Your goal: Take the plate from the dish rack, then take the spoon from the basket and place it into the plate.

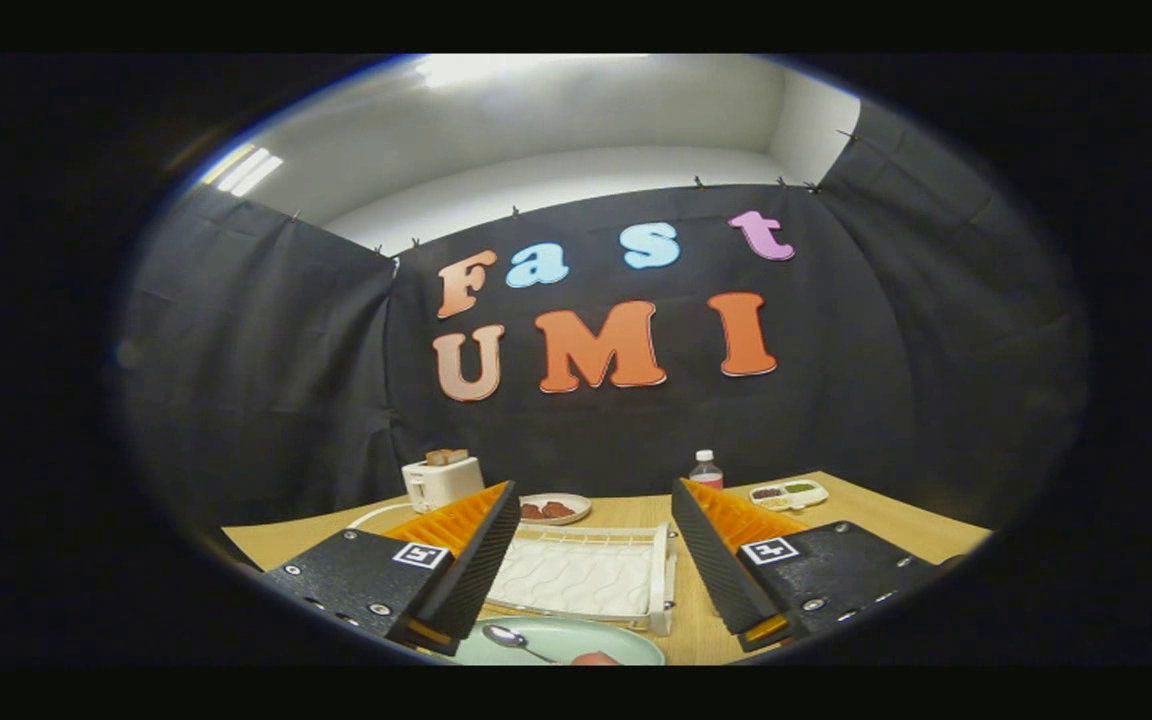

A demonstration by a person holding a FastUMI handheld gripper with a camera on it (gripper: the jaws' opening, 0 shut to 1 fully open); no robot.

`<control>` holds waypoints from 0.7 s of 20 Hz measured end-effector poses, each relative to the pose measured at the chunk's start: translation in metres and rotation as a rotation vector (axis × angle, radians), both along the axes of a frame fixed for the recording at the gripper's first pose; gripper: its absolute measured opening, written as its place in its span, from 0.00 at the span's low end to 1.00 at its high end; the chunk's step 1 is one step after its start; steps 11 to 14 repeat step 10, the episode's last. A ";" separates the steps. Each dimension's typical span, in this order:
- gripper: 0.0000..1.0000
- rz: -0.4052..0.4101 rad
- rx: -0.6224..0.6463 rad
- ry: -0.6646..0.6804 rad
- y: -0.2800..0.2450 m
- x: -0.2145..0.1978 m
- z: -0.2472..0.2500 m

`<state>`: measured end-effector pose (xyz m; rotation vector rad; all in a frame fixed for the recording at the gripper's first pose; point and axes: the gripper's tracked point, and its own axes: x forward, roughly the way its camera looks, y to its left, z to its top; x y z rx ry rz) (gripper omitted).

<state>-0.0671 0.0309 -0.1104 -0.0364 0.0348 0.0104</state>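
Looks all but done: spoon (514, 638) lying in plate (576, 640) at tabletop's (896, 530) near edge, rack (591, 575) bare just beyond, gripper (596, 545) spread wide, empty, raised above both.

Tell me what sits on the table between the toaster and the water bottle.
In the gripper view, a small plate of dark food lies between the toaster and the water bottle. The gripper hangs open, nearer than all three.
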 end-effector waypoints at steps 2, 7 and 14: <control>0.91 -0.005 -0.017 0.014 0.002 0.001 -0.006; 0.91 -0.009 -0.034 0.023 0.005 0.000 -0.011; 0.91 -0.013 -0.045 0.021 0.004 0.000 -0.012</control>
